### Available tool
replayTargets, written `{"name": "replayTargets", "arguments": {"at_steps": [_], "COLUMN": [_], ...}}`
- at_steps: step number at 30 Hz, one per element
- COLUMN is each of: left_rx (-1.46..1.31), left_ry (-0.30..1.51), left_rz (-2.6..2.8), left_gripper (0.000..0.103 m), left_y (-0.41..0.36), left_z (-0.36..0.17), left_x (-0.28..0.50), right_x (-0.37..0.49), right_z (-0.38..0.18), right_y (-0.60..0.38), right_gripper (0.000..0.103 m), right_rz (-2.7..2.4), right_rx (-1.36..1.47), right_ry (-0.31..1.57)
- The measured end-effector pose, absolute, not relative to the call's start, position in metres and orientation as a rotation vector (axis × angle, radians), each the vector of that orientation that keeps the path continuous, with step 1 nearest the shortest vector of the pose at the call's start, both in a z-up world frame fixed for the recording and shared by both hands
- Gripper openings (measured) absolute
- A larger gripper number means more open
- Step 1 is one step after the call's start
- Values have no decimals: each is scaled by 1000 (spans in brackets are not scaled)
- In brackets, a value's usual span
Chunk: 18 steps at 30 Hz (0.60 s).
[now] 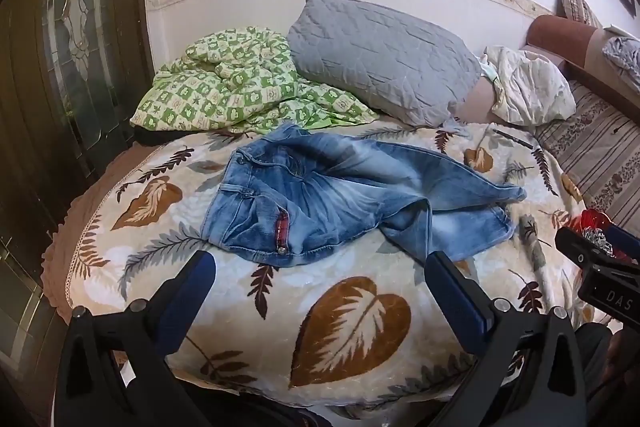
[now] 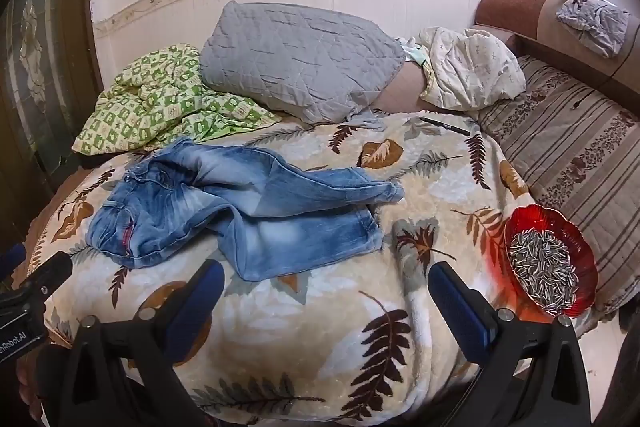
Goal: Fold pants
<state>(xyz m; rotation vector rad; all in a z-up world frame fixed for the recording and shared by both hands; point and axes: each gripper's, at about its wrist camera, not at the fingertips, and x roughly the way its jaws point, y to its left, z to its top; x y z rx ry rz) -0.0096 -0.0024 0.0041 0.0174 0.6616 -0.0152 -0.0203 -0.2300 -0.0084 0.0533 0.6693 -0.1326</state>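
Lying rumpled and unfolded mid-bed on the leaf-print blanket (image 1: 352,327), the faded blue denim jeans (image 1: 340,195) have their legs splayed, waistband toward the left edge. Left gripper (image 1: 320,267) and right gripper (image 2: 328,279) hover near, jaws spread, empty; folding seems unstarted.

we read "das" in pale capitals on the black body of the right gripper (image 1: 608,291), at the right edge of the left wrist view. on the left gripper (image 2: 20,323), at the left edge of the right wrist view, we read a cut-off "nrobot.ai" in white. we find nothing else legible.
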Motion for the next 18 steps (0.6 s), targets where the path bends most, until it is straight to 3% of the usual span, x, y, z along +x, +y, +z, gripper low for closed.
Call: {"name": "replayTargets", "arguments": {"at_steps": [18], "left_rx": [22], "left_ry": [661], "left_rz": [-13], "left_gripper": [103], "left_y": [-6], "left_z": [6], "left_x": [-9], "right_x": [-21], "right_z": [-9], "right_y": [-231], "right_gripper": [103], "right_rz": [-133], "right_rx": [54], "right_ry": [671]}}
